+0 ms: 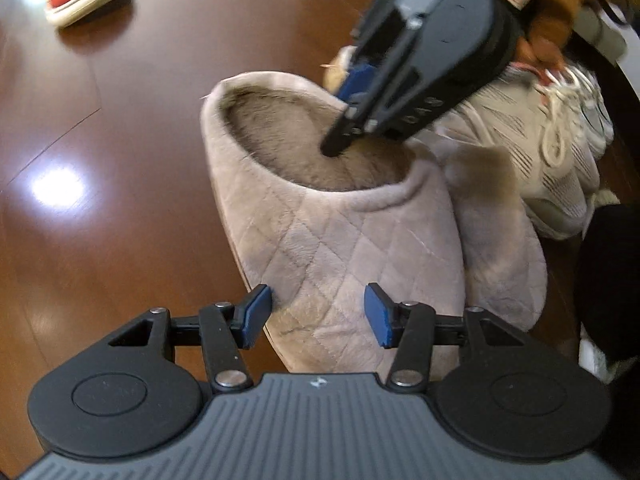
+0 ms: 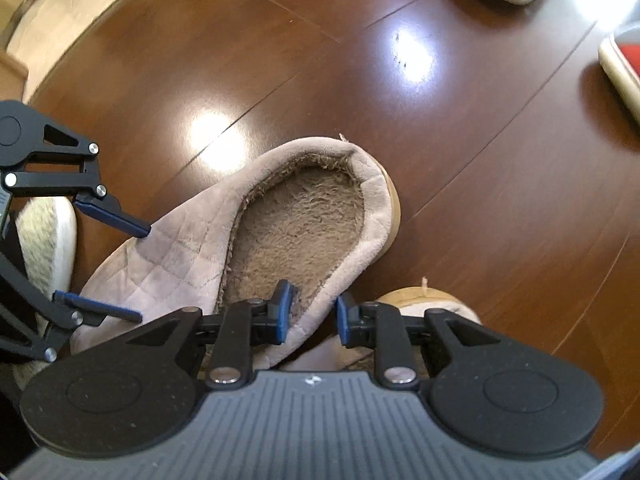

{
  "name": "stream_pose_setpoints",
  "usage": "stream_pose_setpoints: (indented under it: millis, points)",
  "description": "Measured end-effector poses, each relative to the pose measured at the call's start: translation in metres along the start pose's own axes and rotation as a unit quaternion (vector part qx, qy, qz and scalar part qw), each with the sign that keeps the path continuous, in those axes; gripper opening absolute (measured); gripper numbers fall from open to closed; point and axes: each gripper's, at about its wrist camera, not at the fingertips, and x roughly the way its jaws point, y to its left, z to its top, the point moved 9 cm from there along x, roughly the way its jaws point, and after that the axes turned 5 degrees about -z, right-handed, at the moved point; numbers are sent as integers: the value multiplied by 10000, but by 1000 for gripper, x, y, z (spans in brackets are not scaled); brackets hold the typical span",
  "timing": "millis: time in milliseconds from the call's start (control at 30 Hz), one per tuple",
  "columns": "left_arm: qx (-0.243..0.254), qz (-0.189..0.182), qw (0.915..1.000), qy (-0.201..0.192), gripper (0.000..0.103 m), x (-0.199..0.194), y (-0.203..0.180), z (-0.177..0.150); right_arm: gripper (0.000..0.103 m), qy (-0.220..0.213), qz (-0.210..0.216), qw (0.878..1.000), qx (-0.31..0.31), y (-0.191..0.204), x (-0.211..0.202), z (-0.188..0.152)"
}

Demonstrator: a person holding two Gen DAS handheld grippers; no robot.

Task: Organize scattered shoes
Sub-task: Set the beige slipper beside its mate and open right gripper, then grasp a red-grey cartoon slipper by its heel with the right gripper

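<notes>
While both grippers clamp the slipper (image 1: 320, 216) over the floor (image 1: 100, 160), left gripper (image 1: 318, 312) pinching its quilted toe and right gripper (image 2: 312, 312) its side wall beside the other slipper (image 1: 504, 248), it looks light, soft and floppy; the firmer rim seems the better hold.

Quilted plush cloth slipper (image 1: 332, 232) with fuzzy lining lies on a glossy wood floor (image 1: 120, 180).
</notes>
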Motion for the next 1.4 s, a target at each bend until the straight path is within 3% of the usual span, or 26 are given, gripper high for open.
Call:
stream_pose_setpoints:
  millis: [133, 267, 333, 400, 433, 533, 633, 767, 833, 900, 967, 1100, 1200, 1233, 1300, 1400]
  points:
    - [349, -129, 9993, 31, 55, -3, -15, -7, 21, 63, 43, 9998, -170, 15, -5, -7]
    - [363, -66, 9993, 31, 56, 0, -15, -4, 23, 39, -76, 9998, -162, 23, -9, -8]
    - [324, -30, 9995, -14, 57, -5, -10, 3, 33, 6, -50, 10000, 74, 23, -17, -6]
    - [230, 30, 9997, -68, 58, -10, -3, 9, 54, -242, -61, 9991, 338, 22, -35, -4]
    - [182, 60, 9998, -95, 58, -13, 0, 13, 56, -420, -115, 9978, 494, 20, -48, -4]
    - [112, 2, 9998, -138, 58, -26, 8, 26, 56, -697, -90, 9921, 1038, 10, -75, -17]
    - [147, 33, 9997, -205, 58, -32, 12, 39, 52, -417, 235, 9855, 1627, 1, -66, -48]
    - [115, 216, 9983, -522, 59, -35, 21, 87, 51, -583, 591, 9698, 2295, -16, -71, -64]
    - [69, 380, 9967, -710, 59, -45, 32, 118, 59, -872, 341, 9601, 2635, -49, -93, -56]
    - [61, 584, 9941, -908, 72, -58, 44, 154, 76, -976, -20, 9545, 2817, -79, -107, -48]
    - [102, 859, 9897, -1140, 76, -69, 58, 192, 77, -1072, -447, 9466, 3009, -118, -124, -35]
    - [116, 1358, 9783, -1561, 76, -76, 89, 252, 95, -1292, -984, 9231, 3487, -200, -141, 10]
    - [-66, 1357, 9758, -1713, 77, -70, 106, 269, 102, -1554, -1167, 9044, 3799, -285, -141, 34]
    - [-159, 1372, 9746, -1761, 76, -68, 114, 273, 102, -1639, -1206, 8981, 3899, -305, -136, 57]
    - [-299, 1472, 9720, -1807, 76, -64, 128, 272, 102, -1735, -1244, 8876, 4082, -336, -114, 106]
    - [-529, 1577, 9698, -1786, 76, -57, 151, 261, 102, -1628, -1519, 8725, 4349, -371, -97, 149]
